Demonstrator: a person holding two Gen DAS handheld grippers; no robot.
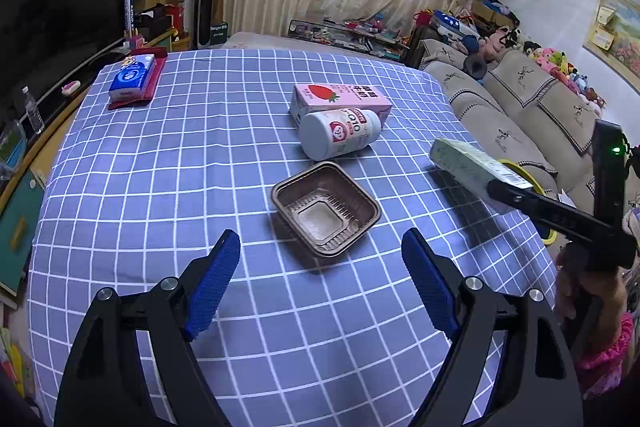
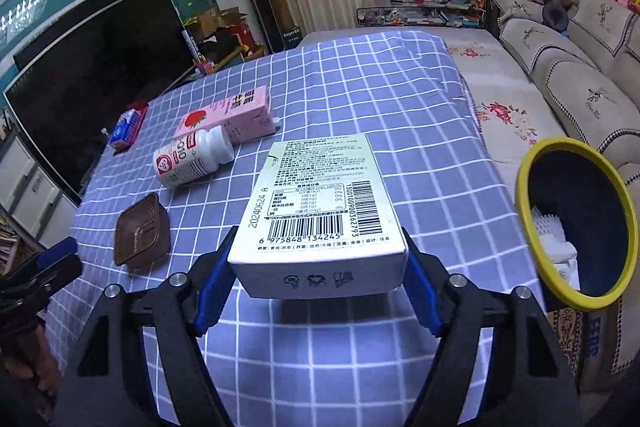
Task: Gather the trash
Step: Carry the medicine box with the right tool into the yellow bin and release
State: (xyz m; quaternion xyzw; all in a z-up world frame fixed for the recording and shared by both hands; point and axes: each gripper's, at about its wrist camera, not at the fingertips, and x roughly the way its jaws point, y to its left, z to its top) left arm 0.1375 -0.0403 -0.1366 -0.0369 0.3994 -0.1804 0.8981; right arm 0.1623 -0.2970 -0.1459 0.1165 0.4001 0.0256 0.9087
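My right gripper (image 2: 316, 263) is shut on a white carton with barcodes (image 2: 316, 199) and holds it above the blue checked tablecloth (image 2: 360, 99). The carton also shows in the left wrist view (image 1: 476, 159), at the right. My left gripper (image 1: 320, 251) is open and empty, just short of a brown plastic tray (image 1: 326, 209). Beyond the tray lie a white pill bottle (image 1: 340, 133) and a pink strawberry milk carton (image 1: 340, 99). A yellow-rimmed bin (image 2: 576, 223) with white trash inside stands off the table's right edge.
A blue tissue pack (image 1: 132, 77) on a red cloth sits at the table's far left corner. A sofa (image 1: 520, 99) with plush toys runs along the right. A dark TV (image 2: 92, 75) stands at the left.
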